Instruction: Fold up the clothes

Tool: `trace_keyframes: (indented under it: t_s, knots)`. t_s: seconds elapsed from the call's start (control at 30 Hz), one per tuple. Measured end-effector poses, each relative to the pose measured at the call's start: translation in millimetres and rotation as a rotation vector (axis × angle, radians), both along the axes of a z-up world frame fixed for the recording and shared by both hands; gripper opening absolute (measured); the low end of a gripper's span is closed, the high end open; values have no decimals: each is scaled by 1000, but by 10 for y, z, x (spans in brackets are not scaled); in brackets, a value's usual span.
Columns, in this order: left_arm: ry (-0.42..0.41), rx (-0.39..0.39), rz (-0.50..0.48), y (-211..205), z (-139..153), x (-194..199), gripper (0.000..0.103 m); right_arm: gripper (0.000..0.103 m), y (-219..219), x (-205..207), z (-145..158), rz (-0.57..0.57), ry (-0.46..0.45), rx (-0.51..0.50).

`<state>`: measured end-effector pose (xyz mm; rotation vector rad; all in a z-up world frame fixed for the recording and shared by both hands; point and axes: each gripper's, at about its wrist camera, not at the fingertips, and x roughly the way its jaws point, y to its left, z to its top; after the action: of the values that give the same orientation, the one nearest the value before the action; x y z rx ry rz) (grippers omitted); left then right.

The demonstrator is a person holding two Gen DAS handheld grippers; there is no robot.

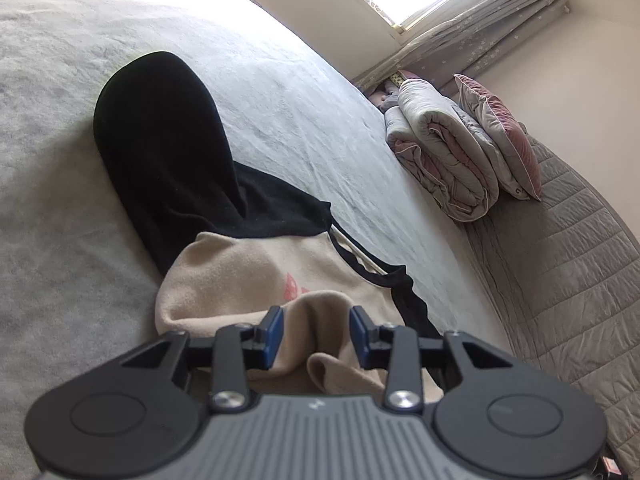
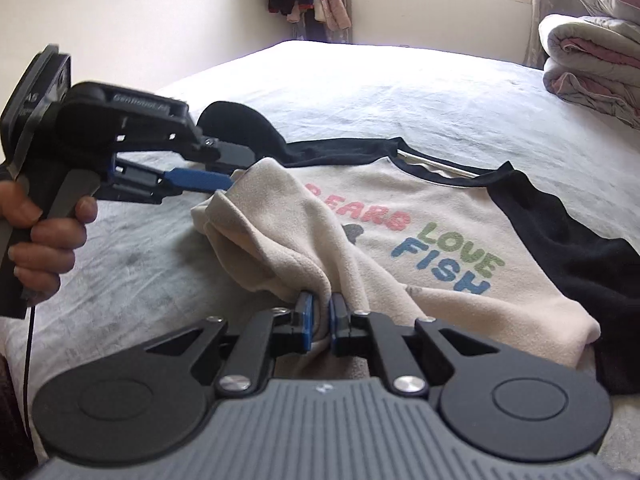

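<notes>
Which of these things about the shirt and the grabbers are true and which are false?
1. The right gripper pinches the cream hem of the shirt. True.
2. The left gripper is shut tight. False: its jaws stand apart around cream cloth.
3. The sleeves are red. False: they are black.
4. The shirt lies on a bed. True.
5. A folded quilt sits at the bed's far end. True.

One cream fleece sweatshirt with black sleeves [image 2: 460,276] lies on one grey bed [image 2: 360,92]. Two black grippers with blue pads: left [image 2: 230,178], right [image 2: 319,312]. At two o'clock, one rolled grey-pink quilt [image 2: 592,64] and one pink pillow [image 1: 500,136].
</notes>
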<state>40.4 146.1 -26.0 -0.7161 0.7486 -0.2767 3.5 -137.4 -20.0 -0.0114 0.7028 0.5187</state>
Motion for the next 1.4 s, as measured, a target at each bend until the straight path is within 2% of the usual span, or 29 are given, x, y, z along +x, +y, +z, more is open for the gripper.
trace_keyframes:
  t_s: [0.23,0.4,0.57,0.67,0.8,0.87,0.9,0.97,1.03,1.1,1.23,1.4]
  knots:
    - [17,20,-28,-32,-17,-7,40,8,-406,59,71,-159,14,8]
    - [17,26,-116,-189,-10,7,40,8,-600,89,-9,-238,64,-1]
    - [29,56,-261,-540,-28,-48,40,8,-667,83,-6,-237,77,10]
    - [21,126,-318,-748,-26,-94,40,8,-670,70,-5,-230,82,9]
    - [33,124,-359,-859,-81,-102,40,8,-674,57,6,-225,87,16]
    - [38,135,-367,-904,-106,-92,41,11,-674,41,13,-215,93,24]
    - [41,145,-365,-927,-123,-85,41,18,-675,32,16,-209,96,29]
    - [47,163,-362,-970,-157,-70,41,21,-680,6,33,-207,101,29]
    - [47,172,-351,-996,-187,-53,40,29,-691,-28,56,-203,102,30]
    - [48,172,-343,-1015,-202,-38,38,45,-717,-83,100,-207,94,36]
    - [51,170,-335,-1043,-217,-21,32,46,-777,-199,212,-190,113,113]
    - [52,176,-322,-1068,-219,-15,24,46,-645,-368,316,-82,178,189]
